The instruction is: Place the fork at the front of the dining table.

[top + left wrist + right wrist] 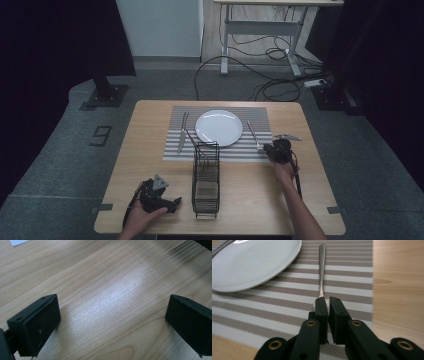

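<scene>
A silver spoon (321,270) lies on the striped placemat (274,305) to the right of a white plate (252,262), its handle pointing away. My right gripper (328,302) is shut on the spoon's near end, low over the mat; in the high view this gripper (267,148) is at the mat's front right corner, touching the spoon (252,132). My left gripper (175,202) hovers near the table's front left, its jaws wide open. Bare wood shows between the jaws of the left gripper (112,315).
A black wire basket (206,180) stands at the table's centre front, between the two grippers. One utensil (182,132) lies on the placemat (172,150) left of the plate (218,127), and another (190,138) slants toward the basket's far end.
</scene>
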Demonstrator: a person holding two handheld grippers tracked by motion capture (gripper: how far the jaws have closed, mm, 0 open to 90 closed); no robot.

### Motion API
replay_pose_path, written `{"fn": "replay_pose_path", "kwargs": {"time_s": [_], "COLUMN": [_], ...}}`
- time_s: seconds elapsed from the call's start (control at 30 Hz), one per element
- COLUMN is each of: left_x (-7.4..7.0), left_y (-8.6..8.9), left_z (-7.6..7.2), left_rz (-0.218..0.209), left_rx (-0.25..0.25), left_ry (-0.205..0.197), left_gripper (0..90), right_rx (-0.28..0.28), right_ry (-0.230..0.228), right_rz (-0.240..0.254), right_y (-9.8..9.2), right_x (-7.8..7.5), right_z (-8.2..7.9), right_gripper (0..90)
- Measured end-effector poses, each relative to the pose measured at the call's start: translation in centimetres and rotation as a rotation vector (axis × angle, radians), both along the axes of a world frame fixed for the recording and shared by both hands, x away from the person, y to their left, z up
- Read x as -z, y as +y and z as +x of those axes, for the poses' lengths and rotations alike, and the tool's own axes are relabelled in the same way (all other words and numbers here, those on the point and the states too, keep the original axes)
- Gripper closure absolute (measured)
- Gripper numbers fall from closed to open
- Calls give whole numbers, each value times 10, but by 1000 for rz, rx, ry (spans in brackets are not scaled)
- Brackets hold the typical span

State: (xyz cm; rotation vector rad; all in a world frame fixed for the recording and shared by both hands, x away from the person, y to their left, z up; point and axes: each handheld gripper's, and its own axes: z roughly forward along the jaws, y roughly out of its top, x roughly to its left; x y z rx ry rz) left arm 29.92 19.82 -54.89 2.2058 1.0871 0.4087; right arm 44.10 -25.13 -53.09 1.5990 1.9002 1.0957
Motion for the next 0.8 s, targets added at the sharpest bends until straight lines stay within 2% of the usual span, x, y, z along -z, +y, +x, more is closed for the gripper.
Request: {"fn": "replay_pose_path", "kwargs": {"time_s": [0.03,0.1,0.13,0.17,0.23,0.27,0.33,0.37,0.5,0.57,0.8], "left_x": [0,0,0,0,0,0,0,0,0,0,0], "left_y": [0,0,0,0,0,0,0,0,0,0,0], "left_z": [0,0,0,0,0,0,0,0,0,-1,-1], "left_rz": [0,1,1,1,2,0,1,0,0,0,-1], "left_rx": [0,1,1,1,1,0,1,-1,-4,-5,-5], "left_ry": [0,0,0,0,0,0,0,0,0,0,0], "left_gripper": [0,0,0,0,0,0,0,0,0,0,0], "right_rx": [0,-10,-10,-17,-24,-47,-54,-81,-109,-115,-102], "right_ry": [0,-12,-12,-18,-20,-16,-14,-5,-5,-14,-13], "right_rz": [0,-21,-21,-33,-39,-60,-62,-71,-93,-102,-84], "right_y": [0,-13,-13,-18,-19,-19,-18,-12,-2,7,20], "right_x": [0,-5,-5,-6,-5,-2,-1,3,6,7,7], "right_z": [0,-17,-17,-26,-30,-38,-39,-41,-38,-31,-18], "right_gripper": [823,794,794,779,775,767,762,760,753,753,758]}}
